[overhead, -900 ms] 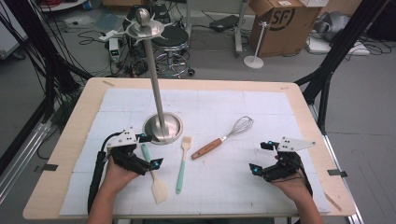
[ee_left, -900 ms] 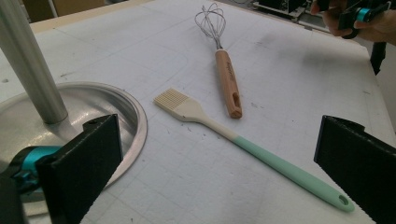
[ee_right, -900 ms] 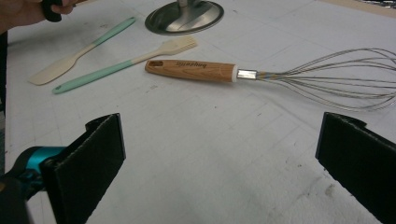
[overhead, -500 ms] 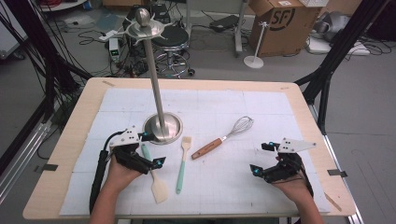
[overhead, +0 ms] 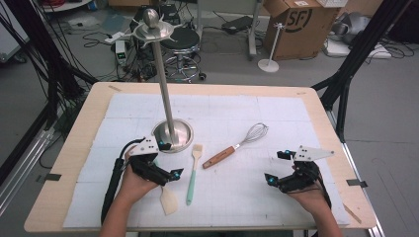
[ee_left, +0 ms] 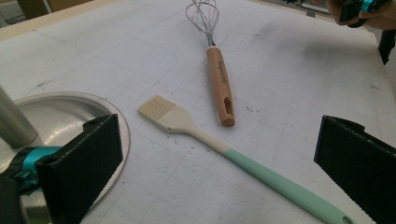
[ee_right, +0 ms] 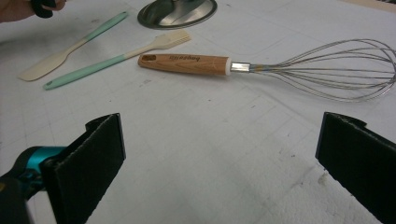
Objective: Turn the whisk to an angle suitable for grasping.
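Observation:
My left gripper stands open just in front of the steel stand's round base. A mint-handled pastry brush lies right beside it, and in the left gripper view that brush runs between the wide-apart jaws of the left gripper. A mint-handled spatula lies by the left hand, its handle hidden under it. A wooden-handled whisk rests mid-table. My right gripper is open and holds nothing, low over the mat at the right. In the right gripper view the whisk lies ahead of the right gripper.
The stand's tall pole rises from the base to a hooked top with a ball. A white gridded mat covers the wooden table. Beyond the table's far edge are cables, a stool and a cardboard box.
My left gripper has slid a little to the right, closer to the brush. The right gripper has stayed where it was.

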`<action>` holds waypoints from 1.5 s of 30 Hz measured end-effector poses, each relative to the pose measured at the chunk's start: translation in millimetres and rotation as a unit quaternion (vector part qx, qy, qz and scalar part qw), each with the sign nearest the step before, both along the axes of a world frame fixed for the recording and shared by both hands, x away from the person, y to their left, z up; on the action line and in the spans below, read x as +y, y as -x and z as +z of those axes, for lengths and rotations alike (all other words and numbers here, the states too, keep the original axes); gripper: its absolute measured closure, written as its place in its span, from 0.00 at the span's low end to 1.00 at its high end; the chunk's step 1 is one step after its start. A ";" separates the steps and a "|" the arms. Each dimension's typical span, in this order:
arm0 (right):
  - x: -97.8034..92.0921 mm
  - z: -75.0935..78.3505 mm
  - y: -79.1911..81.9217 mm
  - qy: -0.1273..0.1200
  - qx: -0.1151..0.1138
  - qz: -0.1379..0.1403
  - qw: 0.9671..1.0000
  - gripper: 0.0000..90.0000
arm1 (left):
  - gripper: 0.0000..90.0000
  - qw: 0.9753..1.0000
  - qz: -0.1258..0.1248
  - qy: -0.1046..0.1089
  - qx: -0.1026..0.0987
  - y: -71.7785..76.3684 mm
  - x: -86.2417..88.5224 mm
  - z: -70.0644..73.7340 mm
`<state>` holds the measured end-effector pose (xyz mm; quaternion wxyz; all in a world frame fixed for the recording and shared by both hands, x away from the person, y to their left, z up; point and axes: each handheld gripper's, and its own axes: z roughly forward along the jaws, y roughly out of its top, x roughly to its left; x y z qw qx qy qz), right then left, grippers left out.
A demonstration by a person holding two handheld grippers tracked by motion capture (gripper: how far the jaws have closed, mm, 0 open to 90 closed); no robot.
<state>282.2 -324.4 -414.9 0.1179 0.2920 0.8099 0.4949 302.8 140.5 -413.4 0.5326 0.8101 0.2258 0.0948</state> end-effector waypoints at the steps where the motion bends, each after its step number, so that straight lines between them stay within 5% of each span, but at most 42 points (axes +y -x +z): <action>1: 0.0 0.0 -0.3 0.000 -0.003 0.000 1.000 0.01 | 0.02 1.000 0.001 -0.001 0.001 0.0 -3.5 0.4; 15: -5.4 2.7 -0.4 -0.003 -0.002 -0.007 1.000 0.01 | 0.02 0.997 -0.021 -0.069 0.012 -21.4 -74.1 10.2; 20: -5.2 2.5 -0.9 -0.003 -0.003 -0.006 1.000 0.01 | 0.03 0.994 -0.015 -0.105 0.020 -34.3 -100.6 8.7; 23: -4.6 2.0 -1.3 -0.002 0.000 -0.005 1.000 0.01 | 0.06 0.989 -0.006 -0.142 0.039 -42.5 -121.2 4.8; 26: -4.4 1.7 -1.8 -0.001 0.000 -0.005 1.000 0.01 | 0.06 0.988 -0.007 -0.152 0.038 -45.0 -130.8 3.4; 33: -3.2 0.5 -2.4 0.002 0.001 -0.003 1.000 0.01 | 0.18 0.983 -0.012 -0.177 0.042 -56.4 -146.8 -5.7; 39: -0.9 -1.5 -3.4 0.006 0.003 -0.003 1.000 0.01 | 0.39 0.978 -0.010 -0.192 0.076 -62.9 -148.3 -19.8; 43: 0.3 -2.5 -4.0 0.011 0.005 0.000 1.000 0.01 | 0.48 0.977 -0.015 -0.205 0.060 -60.2 -152.7 -22.1; 45: -0.2 -2.2 -3.9 0.010 0.003 -0.003 1.000 0.01 | 0.60 0.977 -0.026 -0.204 0.057 -59.1 -153.1 -21.2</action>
